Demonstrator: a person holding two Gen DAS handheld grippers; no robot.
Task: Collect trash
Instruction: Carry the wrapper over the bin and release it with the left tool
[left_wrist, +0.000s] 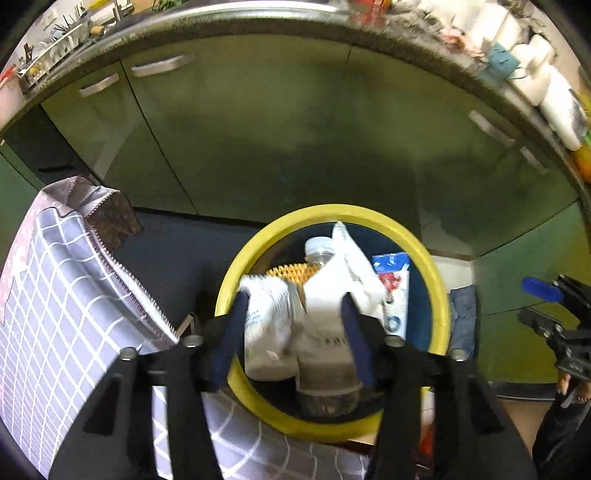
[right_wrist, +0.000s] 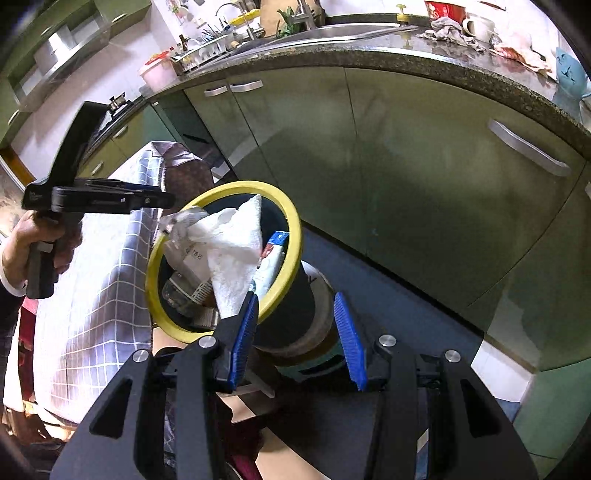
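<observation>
My left gripper (left_wrist: 295, 325) sits low in the centre of the left wrist view, right above the yellow-rimmed bin (left_wrist: 439, 295). Its fingers are spread with a crumpled white paper towel (left_wrist: 351, 266) and a wrinkled white wrapper (left_wrist: 266, 317) between them; I cannot tell whether the pads actually touch either. The towel's long axis runs upward in that frame, its pointed end toward the top edge. Under it a clear plastic bottle (left_wrist: 321, 247) lies along the same line, cap toward the top. A blue-and-red packet (left_wrist: 395, 280) leans on the bin's right wall. In the right wrist view my right gripper (right_wrist: 295, 325) is lower centre, fingers apart and holding nothing, beside the bin's dark outer wall. A checked cloth (right_wrist: 107, 280) hangs at the left.
</observation>
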